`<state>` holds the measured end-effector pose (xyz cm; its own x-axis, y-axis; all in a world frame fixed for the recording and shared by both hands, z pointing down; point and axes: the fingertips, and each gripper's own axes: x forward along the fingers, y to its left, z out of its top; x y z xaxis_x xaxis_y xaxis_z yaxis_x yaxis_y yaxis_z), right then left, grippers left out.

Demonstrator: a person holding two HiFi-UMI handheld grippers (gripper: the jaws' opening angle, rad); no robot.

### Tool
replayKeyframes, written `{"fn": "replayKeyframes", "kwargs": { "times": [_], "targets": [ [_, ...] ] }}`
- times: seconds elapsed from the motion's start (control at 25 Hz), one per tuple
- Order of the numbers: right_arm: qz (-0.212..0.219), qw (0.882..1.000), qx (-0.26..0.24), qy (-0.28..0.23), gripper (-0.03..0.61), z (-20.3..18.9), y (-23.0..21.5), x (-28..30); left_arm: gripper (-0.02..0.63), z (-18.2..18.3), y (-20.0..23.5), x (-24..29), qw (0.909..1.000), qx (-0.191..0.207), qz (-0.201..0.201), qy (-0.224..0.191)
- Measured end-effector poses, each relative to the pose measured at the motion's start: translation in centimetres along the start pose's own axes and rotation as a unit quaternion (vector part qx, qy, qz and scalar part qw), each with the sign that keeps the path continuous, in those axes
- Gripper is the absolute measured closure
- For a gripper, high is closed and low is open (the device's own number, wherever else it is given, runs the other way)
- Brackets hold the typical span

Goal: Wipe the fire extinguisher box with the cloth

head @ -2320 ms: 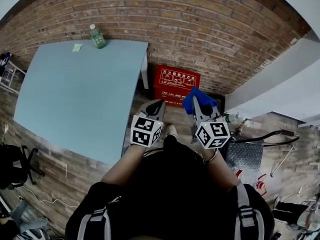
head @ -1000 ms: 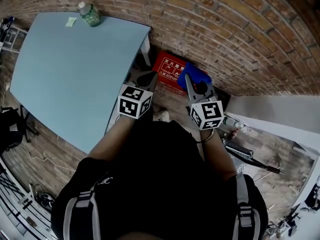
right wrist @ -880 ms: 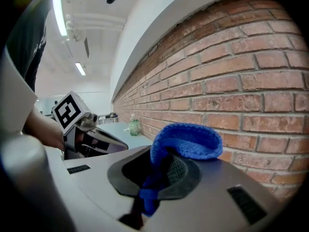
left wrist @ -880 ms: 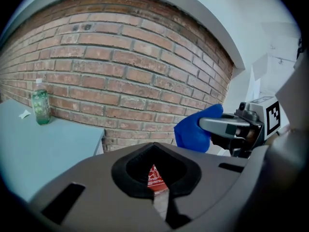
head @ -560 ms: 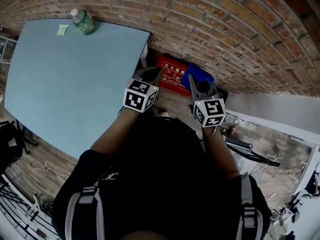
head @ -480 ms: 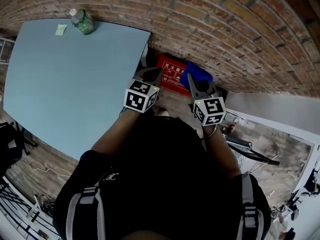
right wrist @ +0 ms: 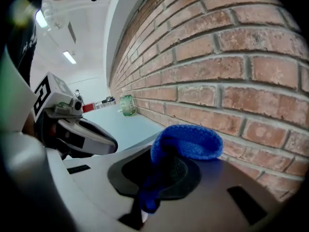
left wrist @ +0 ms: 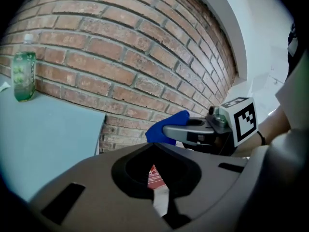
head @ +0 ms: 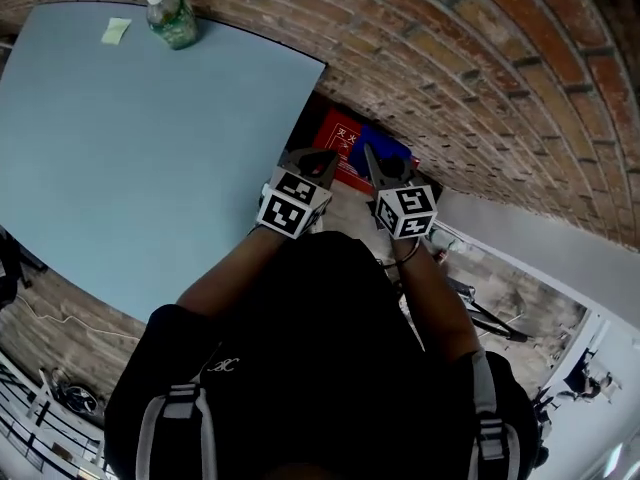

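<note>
The red fire extinguisher box (head: 341, 137) stands on the floor against the brick wall, between the table and a white wall. In the head view its right part is hidden by the blue cloth (head: 387, 150). My right gripper (head: 369, 154) is shut on that cloth (right wrist: 187, 143), which bulges out above the jaws close to the bricks. My left gripper (head: 322, 156) is shut and holds nothing, just left of the right one and over the box's left part. A sliver of the red box (left wrist: 153, 176) shows through the hollow of the left jaws.
A pale blue table (head: 130, 138) fills the left side, with a green bottle (head: 172, 18) and a small paper note (head: 115, 30) at its far edge. The brick wall (head: 450, 58) runs behind the box. A white wall (head: 540, 258) stands on the right.
Both grippers have moved forward toward the brick wall. The cloth now covers more of the box's right side. The head view has shifted, with the table filling more of the left.
</note>
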<state>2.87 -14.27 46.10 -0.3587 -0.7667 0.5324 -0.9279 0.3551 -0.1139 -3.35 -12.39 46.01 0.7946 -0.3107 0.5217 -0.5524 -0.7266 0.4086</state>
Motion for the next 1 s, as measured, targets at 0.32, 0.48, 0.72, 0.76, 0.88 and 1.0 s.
{"fn": "replayKeyframes", "kwargs": {
  "times": [0.32, 0.48, 0.72, 0.76, 0.88, 1.0],
  "targets": [
    [0.013, 0.999, 0.028, 0.036, 0.535, -3.7, -1.3, 7.7, 0.620, -2.1, 3.0, 1.5, 0.9992, -0.029, 0.024, 0.012],
    [0.023, 0.997, 0.023, 0.065, 0.537, -7.6, -2.3, 11.3, 0.620, -4.0, 4.4, 2.2, 0.9969, -0.047, 0.061, 0.018],
    [0.026, 0.992, -0.026, 0.117, 0.535, -13.6, -3.5, 17.5, 0.620, -6.1, 5.5, 0.0, 0.9858, -0.120, 0.118, 0.000],
    [0.029, 0.991, -0.033, 0.123, 0.535, -14.3, -3.6, 18.4, 0.620, -6.6, 5.3, -0.5, 0.9837, -0.127, 0.127, 0.001],
    [0.049, 0.989, -0.034, 0.132, 0.537, -15.6, -3.6, 20.7, 0.620, -8.5, 4.7, -1.8, 0.9776, -0.145, 0.152, 0.007],
    [0.063, 0.985, -0.045, 0.156, 0.535, -17.4, -3.7, 22.4, 0.620, -10.1, 4.1, -2.9, 0.9716, -0.163, 0.171, 0.015]
  ]
}}
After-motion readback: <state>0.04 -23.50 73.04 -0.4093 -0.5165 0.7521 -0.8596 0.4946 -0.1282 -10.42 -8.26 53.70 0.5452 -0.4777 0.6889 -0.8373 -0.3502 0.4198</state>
